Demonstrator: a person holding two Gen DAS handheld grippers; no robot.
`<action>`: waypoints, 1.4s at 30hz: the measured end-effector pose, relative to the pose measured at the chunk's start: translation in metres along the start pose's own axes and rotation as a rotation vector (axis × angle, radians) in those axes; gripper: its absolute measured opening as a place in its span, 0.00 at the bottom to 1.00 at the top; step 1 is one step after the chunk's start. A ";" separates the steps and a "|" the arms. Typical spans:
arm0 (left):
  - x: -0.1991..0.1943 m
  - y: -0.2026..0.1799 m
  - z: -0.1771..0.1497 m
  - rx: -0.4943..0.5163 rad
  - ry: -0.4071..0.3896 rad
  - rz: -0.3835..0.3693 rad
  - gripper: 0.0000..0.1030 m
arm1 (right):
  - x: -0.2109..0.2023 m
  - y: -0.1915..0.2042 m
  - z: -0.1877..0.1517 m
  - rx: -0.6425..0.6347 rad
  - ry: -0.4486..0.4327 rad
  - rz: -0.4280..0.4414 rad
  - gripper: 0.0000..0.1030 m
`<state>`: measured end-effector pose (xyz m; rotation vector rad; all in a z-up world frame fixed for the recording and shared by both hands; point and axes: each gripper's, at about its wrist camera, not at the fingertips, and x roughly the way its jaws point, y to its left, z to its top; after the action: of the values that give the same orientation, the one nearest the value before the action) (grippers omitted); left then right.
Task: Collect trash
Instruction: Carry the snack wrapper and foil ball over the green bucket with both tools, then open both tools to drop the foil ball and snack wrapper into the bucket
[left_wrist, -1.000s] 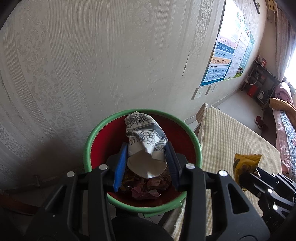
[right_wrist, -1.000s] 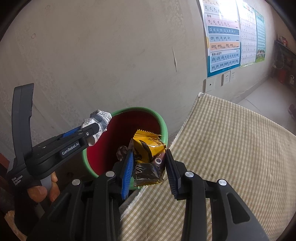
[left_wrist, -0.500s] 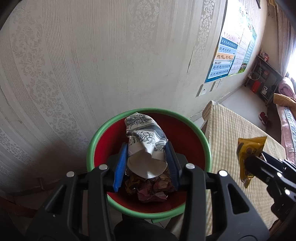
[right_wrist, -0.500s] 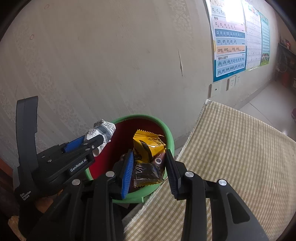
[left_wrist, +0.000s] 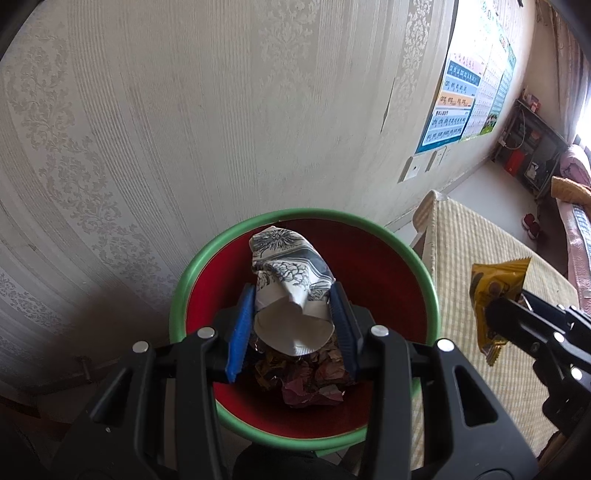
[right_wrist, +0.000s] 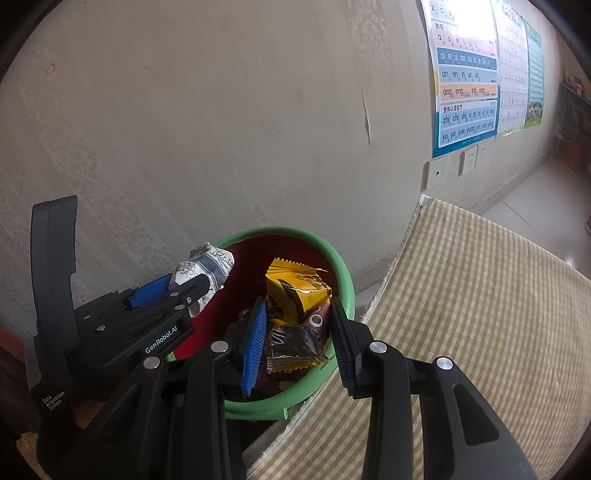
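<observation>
1. Looking along the left gripper (left_wrist: 293, 325), its tongs stand narrow, pinched on a crushed paper cup (left_wrist: 291, 291) printed with blue-grey flowers, open mouth toward the camera. The cup hangs over the middle of the green-rimmed red trash bin (left_wrist: 424, 273), above crumpled wrappers (left_wrist: 306, 380) on its bottom. At 3 o'clock the right gripper (left_wrist: 498, 314) holds a yellow snack wrapper (left_wrist: 495, 291) outside the rim, over the checked cloth (left_wrist: 491, 258).

2. Looking along the right gripper (right_wrist: 299, 332), its tongs are narrow too, clamped on the yellow snack wrapper (right_wrist: 295, 295), which hangs above the bin's (right_wrist: 340, 269) rim at the near side. At 9 o'clock, the left gripper (right_wrist: 184, 284) carries the cup (right_wrist: 207, 266) over the bin's far side.

3. The step in hand looks like the drop: both pieces are at the bin. Next, the left tongs need only widen; the right should probably edge further over the opening toward 11 o'clock before letting go, or the light wrapper may slide onto the cloth (right_wrist: 480, 314).
</observation>
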<state>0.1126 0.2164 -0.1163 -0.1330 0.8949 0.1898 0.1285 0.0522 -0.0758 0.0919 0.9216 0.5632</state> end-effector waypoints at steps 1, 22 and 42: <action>0.003 0.000 0.001 0.004 0.008 0.001 0.38 | 0.001 0.000 0.001 0.004 0.001 0.003 0.34; 0.020 0.001 0.007 0.012 0.049 0.011 0.38 | 0.013 -0.008 0.011 0.032 0.007 0.024 0.34; 0.032 0.004 0.008 -0.004 0.111 0.007 0.43 | 0.022 -0.010 0.014 0.032 0.024 0.028 0.34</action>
<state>0.1375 0.2252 -0.1369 -0.1450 1.0054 0.1921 0.1536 0.0572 -0.0868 0.1273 0.9543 0.5767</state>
